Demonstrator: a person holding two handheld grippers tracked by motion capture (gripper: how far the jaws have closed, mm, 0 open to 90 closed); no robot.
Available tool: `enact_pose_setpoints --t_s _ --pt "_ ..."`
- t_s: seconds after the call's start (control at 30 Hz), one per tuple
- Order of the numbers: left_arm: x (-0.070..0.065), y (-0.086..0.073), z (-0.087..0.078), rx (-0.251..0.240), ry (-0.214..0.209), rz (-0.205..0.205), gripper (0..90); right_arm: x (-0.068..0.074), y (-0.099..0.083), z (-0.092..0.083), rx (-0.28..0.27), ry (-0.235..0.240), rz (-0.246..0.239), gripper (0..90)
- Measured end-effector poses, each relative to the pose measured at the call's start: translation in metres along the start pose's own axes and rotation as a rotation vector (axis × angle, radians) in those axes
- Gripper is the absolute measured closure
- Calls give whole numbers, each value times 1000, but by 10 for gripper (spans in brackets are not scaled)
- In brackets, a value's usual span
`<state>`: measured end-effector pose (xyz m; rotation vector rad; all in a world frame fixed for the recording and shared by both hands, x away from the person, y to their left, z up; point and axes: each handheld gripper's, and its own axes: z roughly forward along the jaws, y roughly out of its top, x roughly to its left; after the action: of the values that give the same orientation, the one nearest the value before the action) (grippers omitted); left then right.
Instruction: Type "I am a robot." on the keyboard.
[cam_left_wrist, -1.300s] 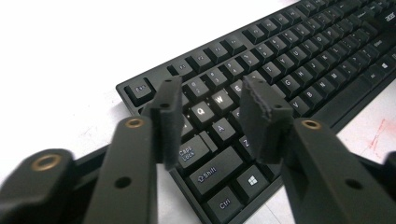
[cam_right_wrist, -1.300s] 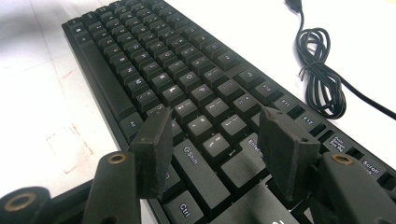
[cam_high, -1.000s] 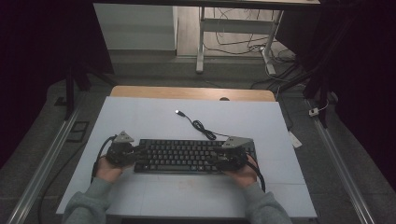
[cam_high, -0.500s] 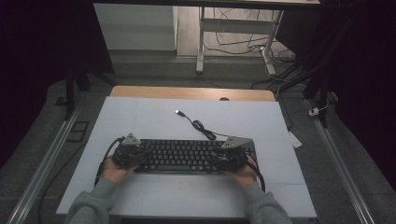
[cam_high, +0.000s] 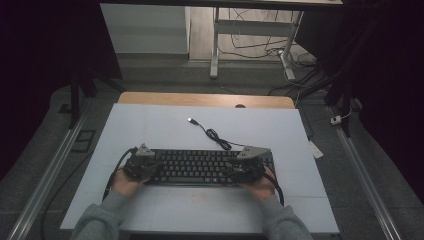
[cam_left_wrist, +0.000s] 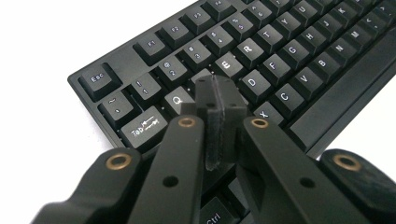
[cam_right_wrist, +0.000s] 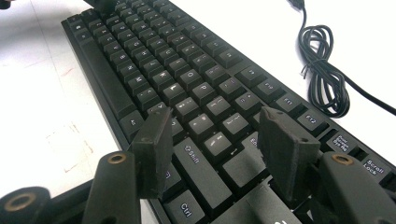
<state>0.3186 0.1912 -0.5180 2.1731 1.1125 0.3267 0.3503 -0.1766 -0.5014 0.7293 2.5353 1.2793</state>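
1. With your hands at either end of the keyboard (cam_high: 200, 167), you look set up for pressing keys rather than lifting the board: it lies flat on the white table (cam_high: 150, 125), near the 6 o'clock edge in the high view, long side across.
2. Left gripper (cam_left_wrist: 219, 122): jaws pressed together, pads meeting with nothing between them, tip poised at the W/S keys with the Q key (cam_left_wrist: 176, 100) at its 9 o'clock. A closed tip makes a single narrow point, good for one key at a time. The jaws have just been closing, empty.
3. Right gripper (cam_right_wrist: 219, 140): jaws apart, holding nothing, straddling the keys above the right Shift key (cam_right_wrist: 198, 163). Whether the pads touch the keys, I can't tell.
4. The keyboard's cable (cam_high: 215, 135) runs off toward 12 o'clock, coiled, with the USB plug (cam_high: 190, 120) lying loose on the table, unplugged.
5. Containers: none on the table.
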Motion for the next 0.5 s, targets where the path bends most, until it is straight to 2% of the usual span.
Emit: enact_pose_setpoints --t_s 0.5 --pt "0 -1 5 12 9 7 886 0 0 0 1 0 0 458"
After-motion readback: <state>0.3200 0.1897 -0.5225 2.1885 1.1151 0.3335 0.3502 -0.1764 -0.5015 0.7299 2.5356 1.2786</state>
